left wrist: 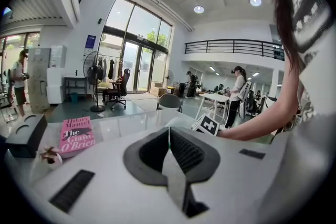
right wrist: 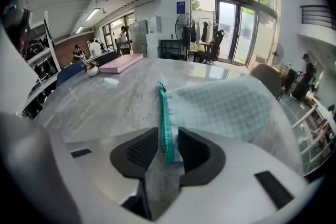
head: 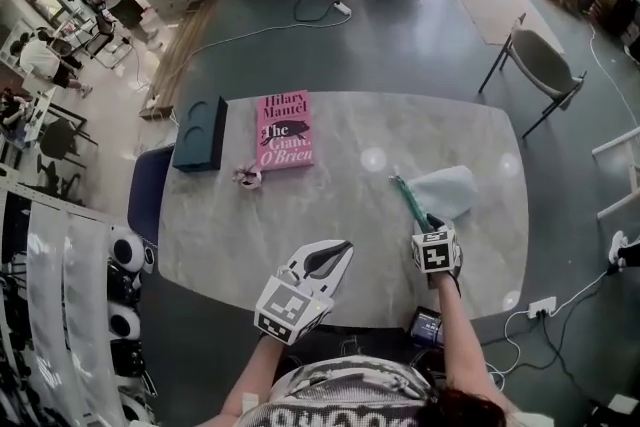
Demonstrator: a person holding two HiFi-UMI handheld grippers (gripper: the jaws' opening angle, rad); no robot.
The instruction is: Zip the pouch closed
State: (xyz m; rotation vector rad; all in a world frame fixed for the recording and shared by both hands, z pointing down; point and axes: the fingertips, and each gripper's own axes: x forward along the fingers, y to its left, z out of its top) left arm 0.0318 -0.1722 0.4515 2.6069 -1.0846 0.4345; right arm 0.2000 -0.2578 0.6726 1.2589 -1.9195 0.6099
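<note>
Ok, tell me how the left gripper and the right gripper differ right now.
The left gripper is shut on nothing; the right gripper is open, with the teal zipper edge of the pouch between its jaws. The left gripper hangs over bare table, the right gripper at the pouch. Both bear a marker cube.

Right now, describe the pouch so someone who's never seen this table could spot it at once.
Find the marble table. On its right side, ahead of the right gripper, lies the pouch. Unlike the pink book and dark box at far left, it is pale, soft and checked, with a teal zip along one edge.
</note>
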